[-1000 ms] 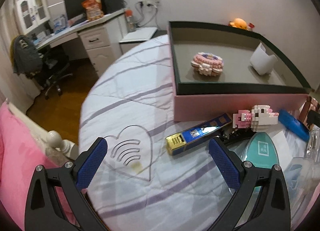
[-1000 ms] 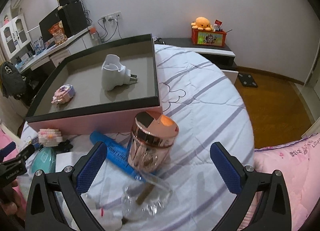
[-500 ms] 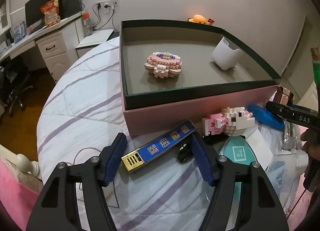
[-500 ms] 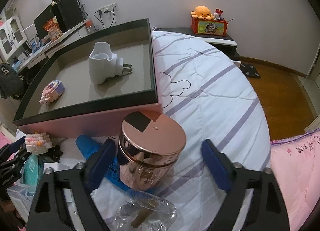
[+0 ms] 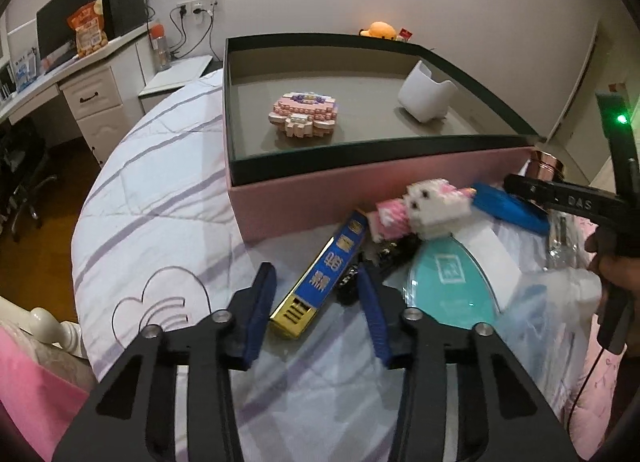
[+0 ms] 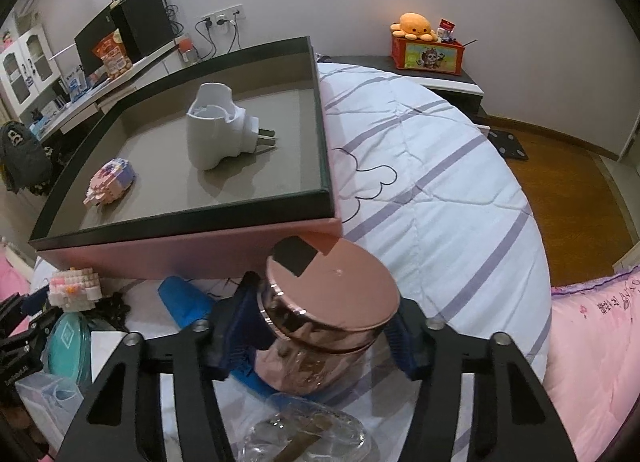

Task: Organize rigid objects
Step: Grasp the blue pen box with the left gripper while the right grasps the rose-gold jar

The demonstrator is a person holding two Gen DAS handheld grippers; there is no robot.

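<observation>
A pink box [image 5: 360,198] with a dark rim stands on the bed and holds a pink brick flower [image 5: 305,113] and a white plug adapter [image 5: 426,97]. My left gripper [image 5: 316,302] is open, its fingers on either side of a blue and gold bar [image 5: 324,280] lying in front of the box. A pink and white brick animal [image 5: 428,208] lies just beyond. My right gripper [image 6: 324,322] is shut on a rose-gold canister [image 6: 324,326]. In the right wrist view the box [image 6: 192,246], adapter [image 6: 216,130] and flower [image 6: 110,182] lie beyond it.
A blue tube [image 5: 508,208], a teal oval case [image 5: 452,282], a white card and clear plastic packs [image 5: 552,314] crowd the bed right of the bar. A clear glass item [image 6: 304,434] lies below the canister. A pink pillow [image 6: 592,342] lies at right. A desk [image 5: 72,74] stands far left.
My left gripper has moved in over the blue and gold bar and narrowed around it. My right gripper has moved forward and closed on the rose-gold canister.
</observation>
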